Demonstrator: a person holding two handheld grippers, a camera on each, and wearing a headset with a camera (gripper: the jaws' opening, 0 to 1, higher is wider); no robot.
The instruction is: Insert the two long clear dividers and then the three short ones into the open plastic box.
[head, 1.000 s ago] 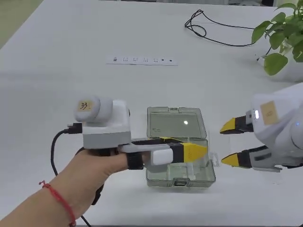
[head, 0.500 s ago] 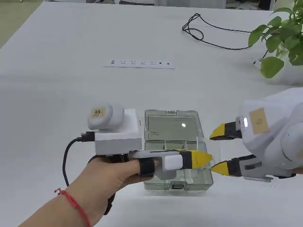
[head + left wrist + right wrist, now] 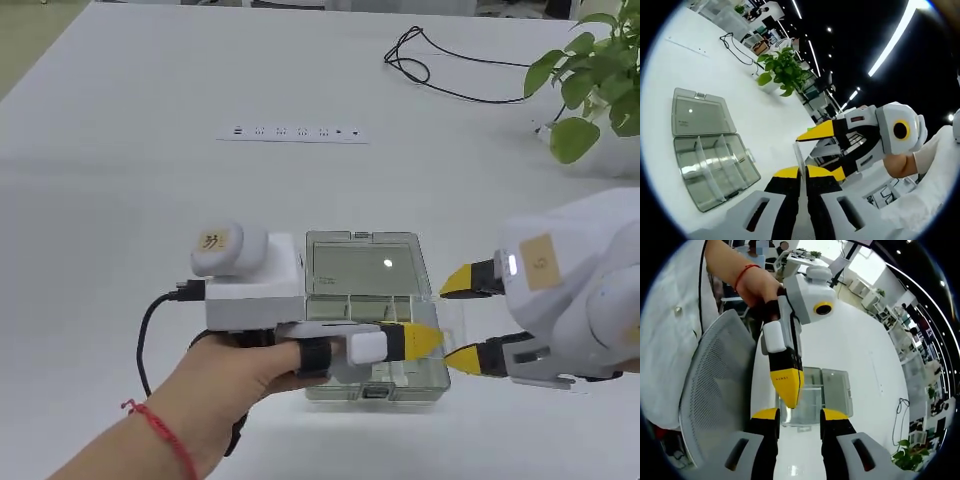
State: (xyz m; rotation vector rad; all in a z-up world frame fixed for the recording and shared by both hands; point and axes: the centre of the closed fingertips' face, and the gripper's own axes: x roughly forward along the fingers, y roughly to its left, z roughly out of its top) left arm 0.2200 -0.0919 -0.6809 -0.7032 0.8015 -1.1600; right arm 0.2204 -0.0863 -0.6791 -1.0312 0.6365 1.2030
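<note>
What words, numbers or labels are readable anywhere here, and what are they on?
Sticker on the left gripper: marks too blurred to read.
Label on the right gripper: too blurred.
Black print on the left gripper's yellow jaw: too small.
Marked strip on the table: too small.
Nothing reads clearly.

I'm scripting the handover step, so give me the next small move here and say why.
Probably close the right gripper on the free end of the clear divider. The left gripper is shut on the divider's other end over the open box. The right gripper's jaws stand open on either side of the piece, so a second hold should steady it before it is lowered.
</note>
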